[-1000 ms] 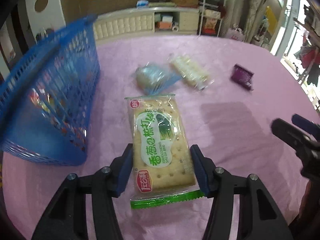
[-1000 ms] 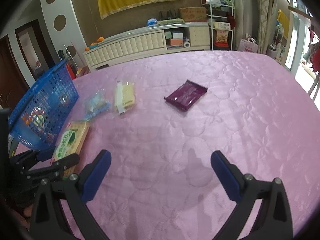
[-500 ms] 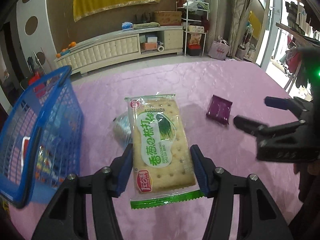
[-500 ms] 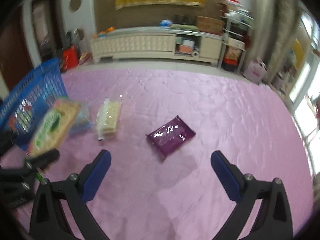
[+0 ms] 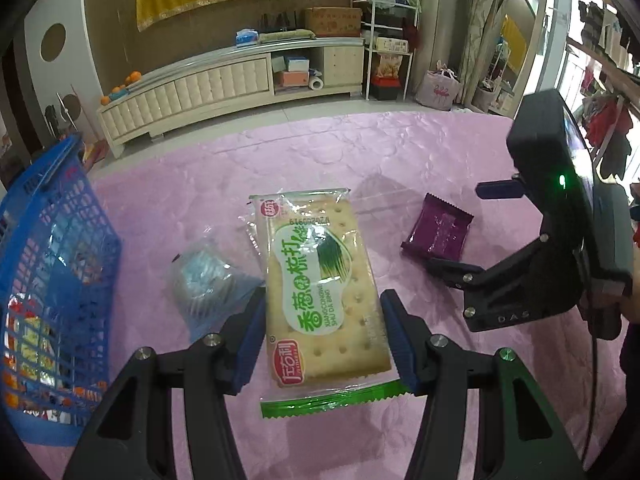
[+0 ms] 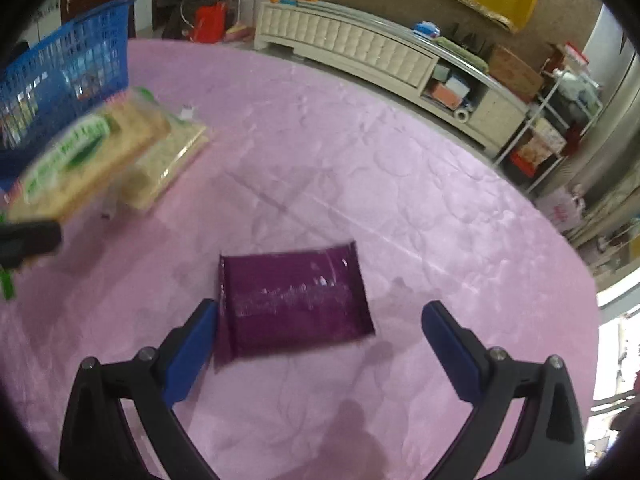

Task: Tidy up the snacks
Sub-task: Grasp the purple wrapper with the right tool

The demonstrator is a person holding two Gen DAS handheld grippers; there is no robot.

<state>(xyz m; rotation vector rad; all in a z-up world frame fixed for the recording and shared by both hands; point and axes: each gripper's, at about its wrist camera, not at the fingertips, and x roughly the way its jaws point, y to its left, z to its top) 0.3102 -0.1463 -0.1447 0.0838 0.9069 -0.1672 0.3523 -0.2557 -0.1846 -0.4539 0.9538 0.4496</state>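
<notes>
Cracker packet [image 5: 324, 292] sits clamped in the left tool [image 5: 323, 336] above the bench [image 5: 280, 160]; right tool [image 6: 316, 344], jaws apart, straddles the purple packet [image 6: 294, 304].

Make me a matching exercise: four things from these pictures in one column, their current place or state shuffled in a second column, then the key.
Things
1. cracker packet
2. purple packet
3. blue basket
4. right gripper

States
A. open, with nothing gripped
B. lying flat on the pink cloth
C. at the left edge of the table, holding snacks
D. clamped in the left gripper

Pairs: 1-D, 2-B, 3-C, 4-A
</notes>
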